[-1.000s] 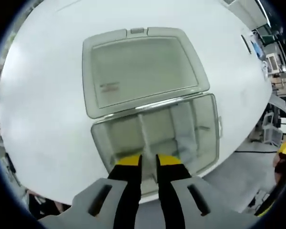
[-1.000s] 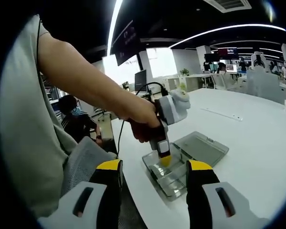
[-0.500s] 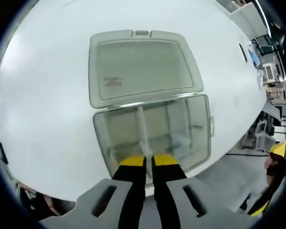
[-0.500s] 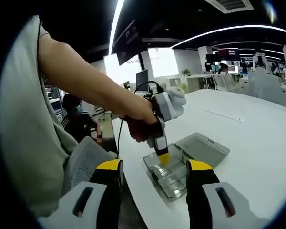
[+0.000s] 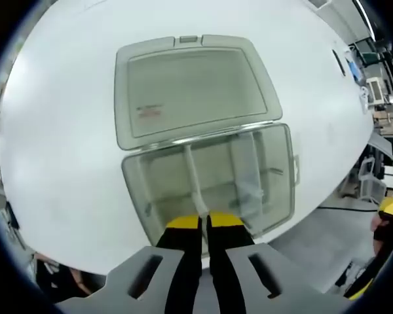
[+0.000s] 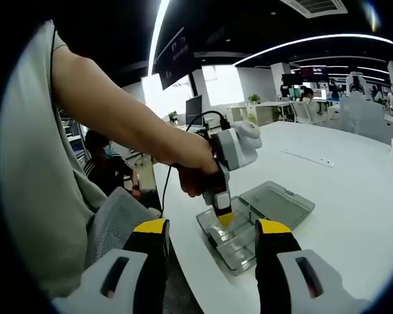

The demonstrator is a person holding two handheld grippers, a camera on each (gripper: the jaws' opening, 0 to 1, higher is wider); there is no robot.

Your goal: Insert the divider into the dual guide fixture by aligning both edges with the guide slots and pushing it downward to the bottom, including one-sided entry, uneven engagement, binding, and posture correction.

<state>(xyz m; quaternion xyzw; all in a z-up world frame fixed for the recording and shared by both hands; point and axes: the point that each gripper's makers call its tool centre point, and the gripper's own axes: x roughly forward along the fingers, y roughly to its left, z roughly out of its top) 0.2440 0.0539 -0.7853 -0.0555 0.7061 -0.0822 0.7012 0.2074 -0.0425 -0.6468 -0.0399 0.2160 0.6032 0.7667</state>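
A clear plastic box (image 5: pixel 280 171) lies on the white table (image 5: pixel 59 131) with its lid (image 5: pixel 190 85) folded open away from me. Inside the base, a translucent divider (image 5: pixel 192 176) runs between the slotted walls, and other partitions stand to its right. My left gripper (image 5: pixel 204 223) is shut on the near end of that divider, yellow tips pressed together. In the right gripper view a hand holds the left gripper (image 6: pixel 224 218) down in the box (image 6: pixel 239 252). My right gripper (image 6: pixel 211 230) hovers open and empty, well short of the box.
The person's arm (image 6: pixel 118 124) crosses the right gripper view from the left, above a grey chair (image 6: pixel 114 226). The table's near edge runs just behind the box. A thin strip (image 6: pixel 304 156) lies farther out on the table. Office desks stand at the back.
My left gripper's jaws have come together from a clear gap onto the divider's near end. The right gripper has stayed open and nearly still.
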